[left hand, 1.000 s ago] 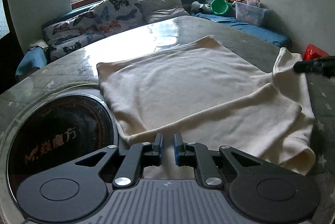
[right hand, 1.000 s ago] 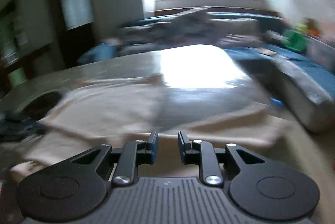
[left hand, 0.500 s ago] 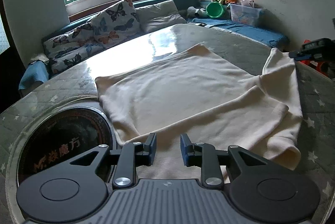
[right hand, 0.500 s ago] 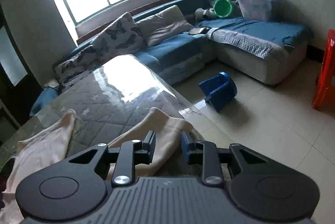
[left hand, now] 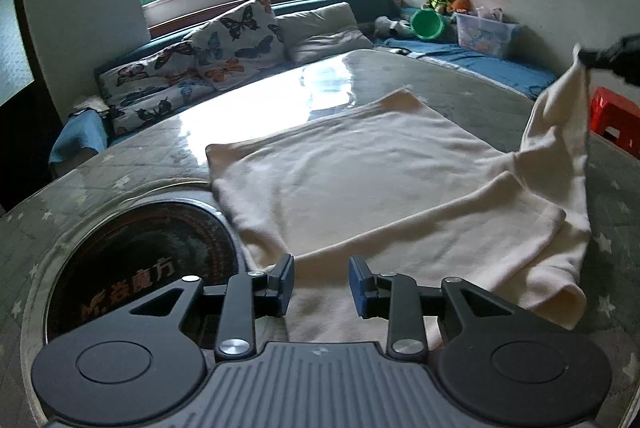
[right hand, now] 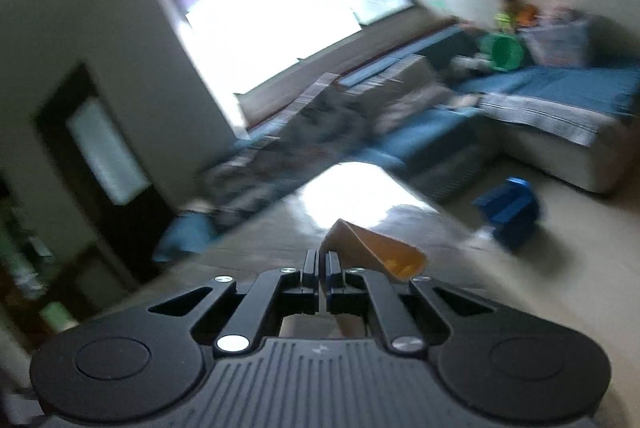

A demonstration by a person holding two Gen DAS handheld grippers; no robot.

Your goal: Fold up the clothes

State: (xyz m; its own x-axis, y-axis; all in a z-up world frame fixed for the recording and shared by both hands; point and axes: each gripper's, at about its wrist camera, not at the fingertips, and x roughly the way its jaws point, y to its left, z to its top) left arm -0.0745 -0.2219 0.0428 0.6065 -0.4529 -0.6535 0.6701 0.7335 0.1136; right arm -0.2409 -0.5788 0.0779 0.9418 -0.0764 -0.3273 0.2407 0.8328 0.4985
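Cream cloth of the garment (left hand: 360,187) lies spread on the quilted table (left hand: 132,163) just ahead of the left gripper (left hand: 320,286), whose jaws stand wide apart with the near hem between them but ungripped. At the far right edge, the right gripper (right hand: 322,274) is clamped tight on a garment corner (right hand: 372,248). Half a second ago that corner lay low on the table; now it hangs raised, and the left jaws have widened.

the garment (left hand: 360,179) lies on the surface (left hand: 132,163) at frame centre, the round inset plate (left hand: 132,260) at its lower left. the sofa (left hand: 224,55) stands behind, the stool (left hand: 612,119) at the right edge.
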